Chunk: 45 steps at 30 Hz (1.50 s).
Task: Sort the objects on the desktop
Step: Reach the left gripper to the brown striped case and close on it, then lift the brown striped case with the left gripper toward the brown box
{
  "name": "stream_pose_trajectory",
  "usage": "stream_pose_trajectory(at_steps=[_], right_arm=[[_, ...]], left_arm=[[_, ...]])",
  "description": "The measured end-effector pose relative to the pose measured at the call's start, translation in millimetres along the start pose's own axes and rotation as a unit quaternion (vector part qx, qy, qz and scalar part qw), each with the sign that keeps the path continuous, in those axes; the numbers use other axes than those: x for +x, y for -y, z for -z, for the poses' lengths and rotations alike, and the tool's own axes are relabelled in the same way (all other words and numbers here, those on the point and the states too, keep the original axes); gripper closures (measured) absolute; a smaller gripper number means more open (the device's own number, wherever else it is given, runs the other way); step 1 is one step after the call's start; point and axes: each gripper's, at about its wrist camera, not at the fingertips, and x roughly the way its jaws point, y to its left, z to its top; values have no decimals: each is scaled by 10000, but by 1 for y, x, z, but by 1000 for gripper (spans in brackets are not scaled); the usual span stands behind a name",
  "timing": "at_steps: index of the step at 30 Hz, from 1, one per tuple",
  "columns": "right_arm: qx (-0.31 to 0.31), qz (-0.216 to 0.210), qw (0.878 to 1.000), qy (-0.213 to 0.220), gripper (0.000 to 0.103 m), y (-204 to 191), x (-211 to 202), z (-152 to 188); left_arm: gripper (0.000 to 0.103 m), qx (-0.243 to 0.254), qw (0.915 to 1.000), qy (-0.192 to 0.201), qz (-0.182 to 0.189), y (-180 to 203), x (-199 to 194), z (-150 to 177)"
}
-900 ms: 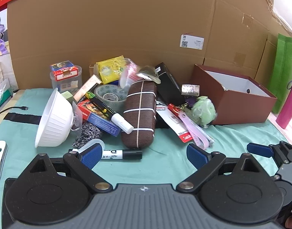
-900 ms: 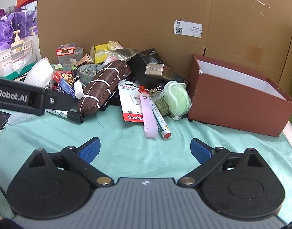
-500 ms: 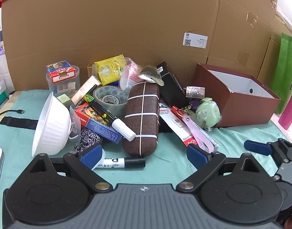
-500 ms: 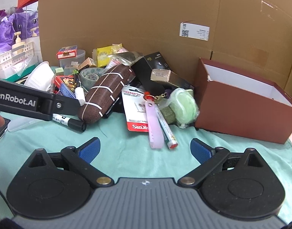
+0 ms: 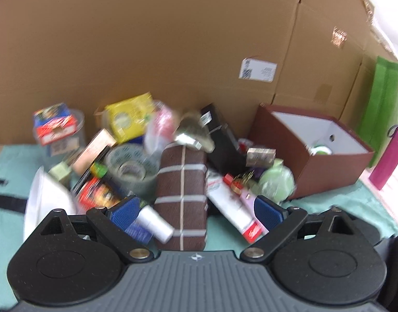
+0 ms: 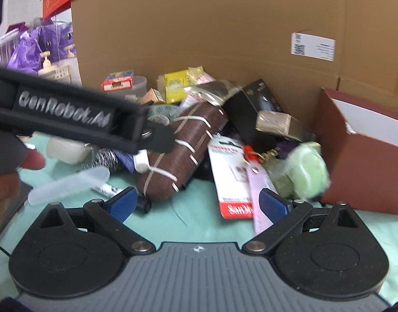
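**Wide jaws closing in on a crowded pile**

The left gripper (image 5: 196,206) has its jaws spread wide and empty around the near end of the brown glasses case (image 5: 182,195). The case lies mid-pile on the green cloth (image 5: 224,239), long axis running 6 to 12 o'clock. Closing here could also snag the white-capped marker (image 5: 154,223) at 9 o'clock. The right gripper (image 6: 196,204), equally wide and empty, risks nudging the SanDisk card (image 6: 231,179) or lilac strap (image 6: 258,197).
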Motion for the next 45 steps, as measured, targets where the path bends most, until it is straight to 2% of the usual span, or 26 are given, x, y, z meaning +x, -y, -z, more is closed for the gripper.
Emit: stream_pose_trajectory(at_steps=[2, 4, 9, 14, 15, 16, 18, 22, 26, 30, 33, 38, 42, 45], right_arm=[[-42, -22, 10000, 73, 8, -3, 6, -4], [-49, -91, 9998, 159, 16, -3, 13, -8], [149, -304, 9994, 15, 28, 1, 36, -12], [307, -547, 9980, -64, 32, 4, 57, -16], [319, -549, 9980, -58, 32, 4, 60, -16], [362, -590, 9976, -35, 32, 5, 64, -17], [396, -669, 9970, -28, 32, 6, 68, -18], [295, -761, 9967, 10, 36, 5, 67, -16], [343, -848, 9958, -13, 43, 9, 57, -14], [391, -912, 9950, -143, 44, 19, 36, -3], [486, -938, 9942, -223, 46, 28, 12, 11], [675, -838, 9936, -339, 46, 44, -38, 40], [711, -628, 9951, -289, 43, 50, -64, 54], [706, -526, 9955, -345, 37, 47, -67, 57]], left_arm=[[7, 36, 9999, -6, 127, -1, 10, -7], [10, 94, 9997, -103, 194, -3, 23, -11], [20, 227, 9982, -494, 234, -10, 57, -14], [22, 215, 9965, -791, 175, -20, 80, -10], [24, 186, 9957, -878, 214, -22, 84, -9], [30, 162, 9948, -970, 271, -24, 88, -8], [36, 272, 9948, -954, 230, -25, 91, -8], [38, 235, 9947, -987, 191, -23, 90, -7], [38, 155, 9937, -1074, 271, -15, 80, -2], [39, 325, 9918, -1163, 414, 12, 69, 13], [39, 298, 9889, -1276, 703, 30, 59, 28], [39, 282, 9791, -1548, 1287, 64, 47, 51], [38, 861, 9783, -1436, 1220, 91, 39, 58], [34, 999, 9764, -1490, 1200, 88, 40, 60]])
